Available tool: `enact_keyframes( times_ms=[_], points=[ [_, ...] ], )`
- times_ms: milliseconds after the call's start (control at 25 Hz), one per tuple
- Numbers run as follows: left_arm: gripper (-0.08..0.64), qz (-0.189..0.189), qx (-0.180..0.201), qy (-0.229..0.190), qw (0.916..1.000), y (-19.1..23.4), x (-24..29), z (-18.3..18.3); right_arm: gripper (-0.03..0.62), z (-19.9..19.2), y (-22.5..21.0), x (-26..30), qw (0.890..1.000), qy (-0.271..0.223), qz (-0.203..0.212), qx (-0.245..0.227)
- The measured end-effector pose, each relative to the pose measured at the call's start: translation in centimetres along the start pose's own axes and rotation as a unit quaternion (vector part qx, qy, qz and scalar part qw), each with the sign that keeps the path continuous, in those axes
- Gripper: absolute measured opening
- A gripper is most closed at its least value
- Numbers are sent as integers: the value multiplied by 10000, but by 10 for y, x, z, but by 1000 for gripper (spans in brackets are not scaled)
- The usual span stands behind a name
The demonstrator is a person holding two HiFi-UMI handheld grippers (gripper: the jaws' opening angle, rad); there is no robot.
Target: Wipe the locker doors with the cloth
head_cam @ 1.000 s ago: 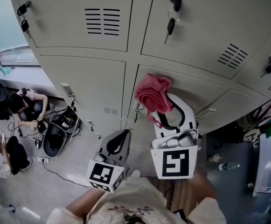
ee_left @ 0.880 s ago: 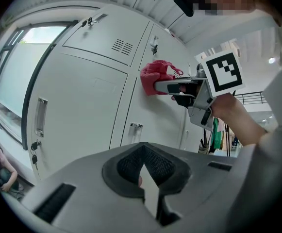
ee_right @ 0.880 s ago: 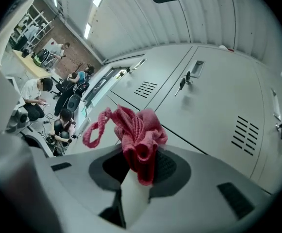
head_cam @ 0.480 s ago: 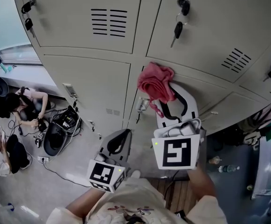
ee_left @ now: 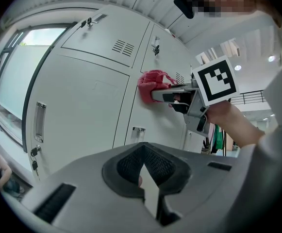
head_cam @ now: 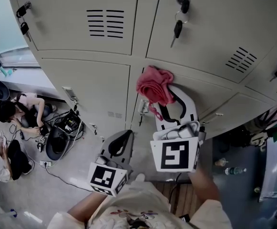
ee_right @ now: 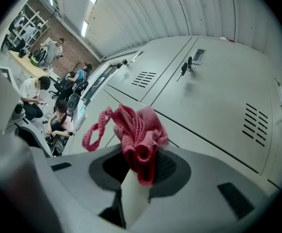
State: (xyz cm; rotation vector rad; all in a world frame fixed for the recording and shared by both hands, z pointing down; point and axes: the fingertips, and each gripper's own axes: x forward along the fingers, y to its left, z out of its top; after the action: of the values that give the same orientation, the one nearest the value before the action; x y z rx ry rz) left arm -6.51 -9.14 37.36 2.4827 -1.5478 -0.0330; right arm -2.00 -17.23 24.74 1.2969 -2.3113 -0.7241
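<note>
Your right gripper (head_cam: 161, 103) reaches out from your right forearm (head_cam: 202, 182) toward the locker doors (head_cam: 86, 94), its marker cube (head_cam: 175, 155) turned up to your head and its jaws clamped on the cloth (head_cam: 152, 86). The pink cloth bunches out past the jaw tips in a loose wad, with a looped strand hanging off its left side in the right gripper view. It sits at the upper left corner of the lower middle door (head_cam: 200, 92), just right of the upright seam between the two lower doors and just under the horizontal seam; in the left gripper view it looks pressed to the door face. Above it, farther up the locker bank, a key (head_cam: 177, 28) hangs from the lock of the upper middle door. Your left gripper (head_cam: 125, 138) is held nearer to your body and to the left of the right one, pointing at the lockers but well apart from them, its jaws drawn together with nothing between them. To the far left, people (head_cam: 26, 112) sit on the floor among cables
</note>
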Motion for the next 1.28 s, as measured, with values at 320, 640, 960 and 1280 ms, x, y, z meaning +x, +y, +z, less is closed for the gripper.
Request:
enact_keyframes(
  times_ms=[320, 640, 960, 1280],
  points=[
    [5, 177, 14, -17, 9998, 12, -1, 5, 100, -14, 11, 2, 9998, 77, 133, 108],
    [5, 196, 27, -13, 9998, 13, 0, 3, 100, -29, 22, 4, 9996, 196, 213, 11],
    [5, 211, -19, 40, 9998, 13, 1, -1, 100, -50, 37, 7, 9991, 311, 303, 25],
    [5, 210, -24, 61, 9998, 12, 2, -4, 100, -65, 49, 8, 9987, 390, 334, 31]
  ],
)
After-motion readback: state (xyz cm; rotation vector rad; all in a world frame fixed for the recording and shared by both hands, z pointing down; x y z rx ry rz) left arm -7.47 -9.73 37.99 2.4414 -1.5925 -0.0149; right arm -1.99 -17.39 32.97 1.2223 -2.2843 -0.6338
